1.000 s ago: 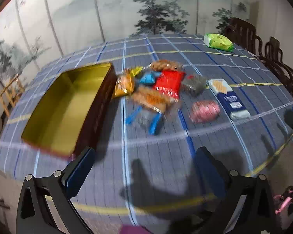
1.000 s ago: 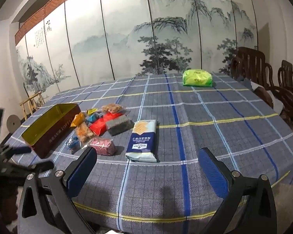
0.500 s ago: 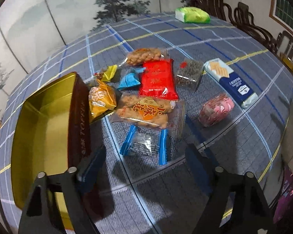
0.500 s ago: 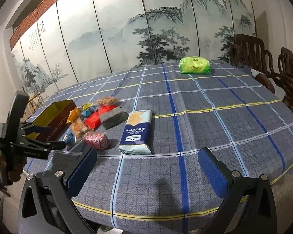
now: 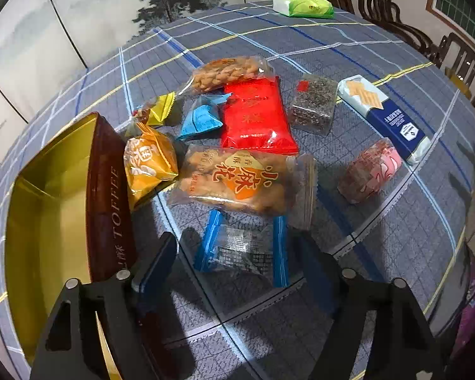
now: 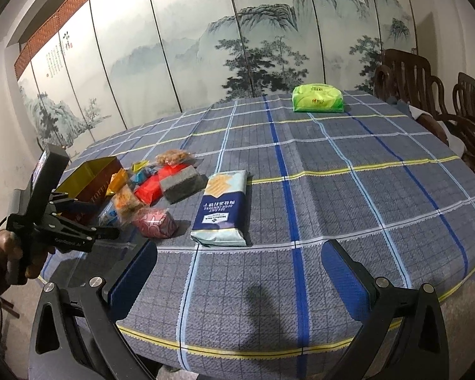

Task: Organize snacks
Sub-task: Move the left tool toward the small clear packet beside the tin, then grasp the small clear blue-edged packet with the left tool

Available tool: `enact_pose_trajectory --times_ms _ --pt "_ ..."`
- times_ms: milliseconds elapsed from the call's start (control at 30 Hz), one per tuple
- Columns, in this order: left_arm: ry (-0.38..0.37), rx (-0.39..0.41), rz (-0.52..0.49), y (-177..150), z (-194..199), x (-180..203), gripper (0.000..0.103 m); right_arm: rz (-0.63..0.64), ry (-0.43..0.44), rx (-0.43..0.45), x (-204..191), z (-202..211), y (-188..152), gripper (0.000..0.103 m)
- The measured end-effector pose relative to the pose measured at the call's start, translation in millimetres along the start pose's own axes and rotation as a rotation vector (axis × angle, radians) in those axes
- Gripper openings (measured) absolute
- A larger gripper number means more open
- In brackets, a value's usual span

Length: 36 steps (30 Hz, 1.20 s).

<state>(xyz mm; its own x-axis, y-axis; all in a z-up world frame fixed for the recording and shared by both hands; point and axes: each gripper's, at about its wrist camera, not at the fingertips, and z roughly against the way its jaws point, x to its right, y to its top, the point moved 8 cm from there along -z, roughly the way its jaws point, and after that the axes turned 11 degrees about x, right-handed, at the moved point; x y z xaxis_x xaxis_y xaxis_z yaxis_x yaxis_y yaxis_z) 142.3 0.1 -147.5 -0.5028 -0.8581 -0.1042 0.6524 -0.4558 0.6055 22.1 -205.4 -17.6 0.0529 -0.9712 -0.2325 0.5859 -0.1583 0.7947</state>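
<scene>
A pile of snack packs lies on the plaid tablecloth beside an open brown toffee tin [image 5: 106,196] with a gold inside. My left gripper [image 5: 237,253] is open, its fingers on either side of a clear pack with blue ends [image 5: 242,248]. Beyond that lie an orange twist-snack bag [image 5: 237,177], a red pack [image 5: 253,117] and a pink pack [image 5: 369,171]. My right gripper [image 6: 237,269] is open and empty above the table's front edge, near a blue biscuit pack [image 6: 223,204]. The left gripper [image 6: 104,232] also shows in the right wrist view.
A green packet [image 6: 318,98] lies at the far side of the table. Dark wooden chairs [image 6: 433,95] stand at the right. A painted folding screen [image 6: 237,47] stands behind. A small yellow pack [image 5: 148,161] leans against the tin.
My left gripper has moved down and forward over the pile, now straddling the blue-ended pack. My right gripper has barely moved.
</scene>
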Motion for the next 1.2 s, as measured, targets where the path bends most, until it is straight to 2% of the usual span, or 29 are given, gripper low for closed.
enact_pose_trajectory --times_ms 67,100,133,200,267,433,600,733,1000,1200 --pt "0.007 0.008 -0.002 1 1 -1 0.061 -0.003 0.0 -0.006 0 -2 -2 0.103" --pt "0.023 0.016 -0.005 1 2 -3 0.045 -0.006 0.0 -0.008 1 -3 -3 0.103" --pt "0.046 0.017 -0.01 1 3 -8 0.034 -0.01 -0.002 -0.011 1 -4 -4 0.103" --pt "0.041 0.015 0.016 1 7 -11 0.029 -0.015 -0.001 -0.014 2 -4 -4 0.103" --pt "0.07 0.027 0.024 0 12 -15 0.028 -0.014 -0.002 -0.014 2 -5 -3 0.103" --pt "0.065 0.064 0.039 -1 19 -16 0.028 -0.018 0.001 -0.022 2 -6 -4 0.103" --pt "0.051 0.16 0.055 19 47 -18 0.028 -0.013 -0.001 -0.021 3 -2 -4 0.103" --pt "0.062 0.199 0.046 29 64 -10 0.028 -0.017 -0.002 -0.026 2 -3 -5 0.103" --pt "0.129 0.239 0.129 37 90 -2 0.028 0.007 -0.004 -0.039 -3 -5 -11 0.103" --pt "0.214 0.248 0.127 39 98 -14 0.028 0.025 -0.025 -0.066 0 -11 -22 0.103"
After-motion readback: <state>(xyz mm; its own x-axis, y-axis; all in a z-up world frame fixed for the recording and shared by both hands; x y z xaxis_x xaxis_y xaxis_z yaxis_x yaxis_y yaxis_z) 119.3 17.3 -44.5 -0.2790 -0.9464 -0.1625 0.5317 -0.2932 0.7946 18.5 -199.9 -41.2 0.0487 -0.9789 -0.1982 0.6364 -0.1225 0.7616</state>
